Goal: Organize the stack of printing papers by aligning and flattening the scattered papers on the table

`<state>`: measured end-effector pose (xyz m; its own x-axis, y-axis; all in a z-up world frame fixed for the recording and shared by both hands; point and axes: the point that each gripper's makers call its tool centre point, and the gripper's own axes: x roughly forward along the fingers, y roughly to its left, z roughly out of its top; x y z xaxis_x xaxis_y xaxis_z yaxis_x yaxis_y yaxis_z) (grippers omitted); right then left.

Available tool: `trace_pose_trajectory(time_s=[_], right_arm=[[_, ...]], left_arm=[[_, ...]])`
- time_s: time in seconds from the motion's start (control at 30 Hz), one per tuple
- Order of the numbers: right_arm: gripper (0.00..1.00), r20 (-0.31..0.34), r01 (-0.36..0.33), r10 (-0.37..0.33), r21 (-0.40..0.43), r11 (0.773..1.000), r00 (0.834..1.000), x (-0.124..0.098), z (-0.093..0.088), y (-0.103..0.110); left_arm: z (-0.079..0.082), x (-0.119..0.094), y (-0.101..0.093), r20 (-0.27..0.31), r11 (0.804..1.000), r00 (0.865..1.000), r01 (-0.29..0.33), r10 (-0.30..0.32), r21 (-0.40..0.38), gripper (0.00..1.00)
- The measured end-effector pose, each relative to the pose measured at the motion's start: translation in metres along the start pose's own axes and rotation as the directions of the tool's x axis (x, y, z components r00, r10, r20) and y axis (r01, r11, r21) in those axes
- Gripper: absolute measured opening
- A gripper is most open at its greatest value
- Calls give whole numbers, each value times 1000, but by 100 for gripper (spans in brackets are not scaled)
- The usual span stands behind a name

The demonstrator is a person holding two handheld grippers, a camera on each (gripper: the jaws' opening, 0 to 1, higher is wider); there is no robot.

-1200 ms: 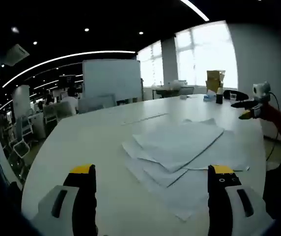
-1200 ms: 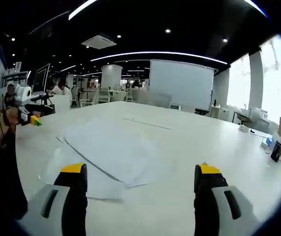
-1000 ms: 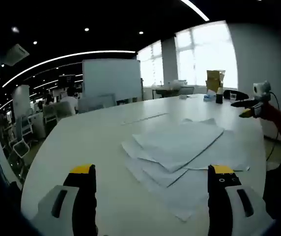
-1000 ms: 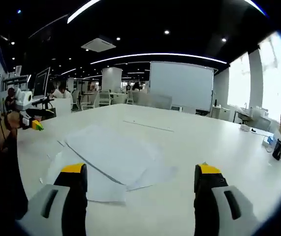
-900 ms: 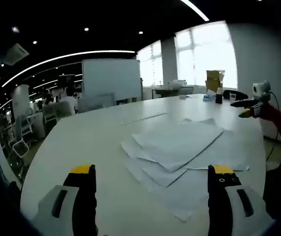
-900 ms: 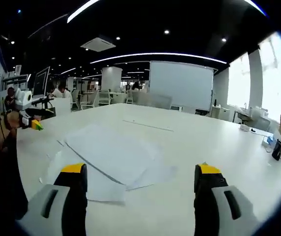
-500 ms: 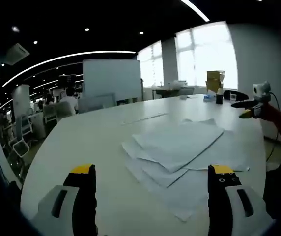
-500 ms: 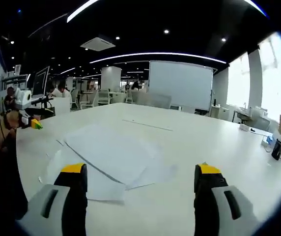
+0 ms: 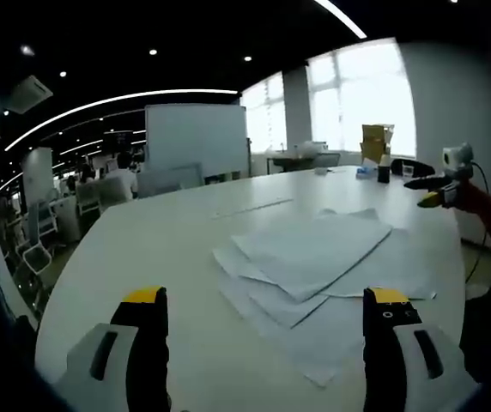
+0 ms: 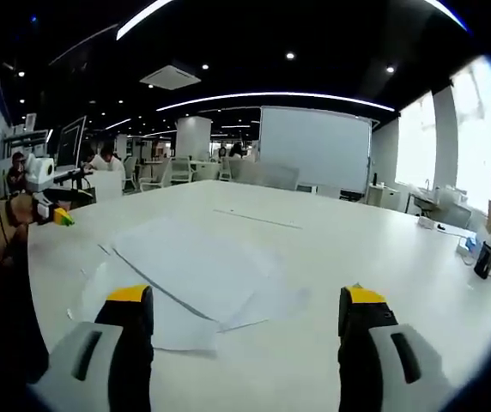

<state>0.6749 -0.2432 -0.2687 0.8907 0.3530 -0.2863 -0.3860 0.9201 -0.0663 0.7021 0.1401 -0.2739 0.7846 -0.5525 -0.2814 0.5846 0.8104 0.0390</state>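
Observation:
Several white printing papers (image 9: pixel 314 266) lie fanned and overlapping on the white table (image 9: pixel 142 249), just ahead and right of my left gripper (image 9: pixel 264 297), which stands open above the table with nothing between its jaws. In the right gripper view the same papers (image 10: pixel 185 275) spread ahead and to the left of my right gripper (image 10: pixel 244 295), also open and holding nothing. The right gripper (image 9: pixel 439 187) shows at the far right of the left gripper view, and the left gripper (image 10: pixel 44 206) at the far left of the right gripper view.
A thin strip (image 9: pixel 250 206) lies on the table beyond the papers. A cardboard box (image 9: pixel 376 140) and small dark items (image 9: pixel 384 168) stand at the far table end near the windows. A whiteboard (image 9: pixel 196 137), chairs and seated people lie behind.

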Motion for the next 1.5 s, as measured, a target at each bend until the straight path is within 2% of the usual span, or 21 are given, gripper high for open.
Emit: trace_pose_trajectory(time_s=[0.5,0.93,1.1,1.5], right_arm=[[84,26,-24,24,0,1000,999,7,8,8],[82,23,-30,30,-23,999,999,13,12,11],[82,37,-34,35,-15,999,999,15,14,13],[81,26,-40,40,-29,999,999,25,9,18]], left_arm=[[1,-2,-1,16,1000,1000,-5,5,-4,97],[-2,4,-4,18,1000,1000,6,-5,-13,96],[3,4,-10,19,1000,999,31,-31,6,96],[8,-1,-8,43,1000,999,22,-23,15,96]])
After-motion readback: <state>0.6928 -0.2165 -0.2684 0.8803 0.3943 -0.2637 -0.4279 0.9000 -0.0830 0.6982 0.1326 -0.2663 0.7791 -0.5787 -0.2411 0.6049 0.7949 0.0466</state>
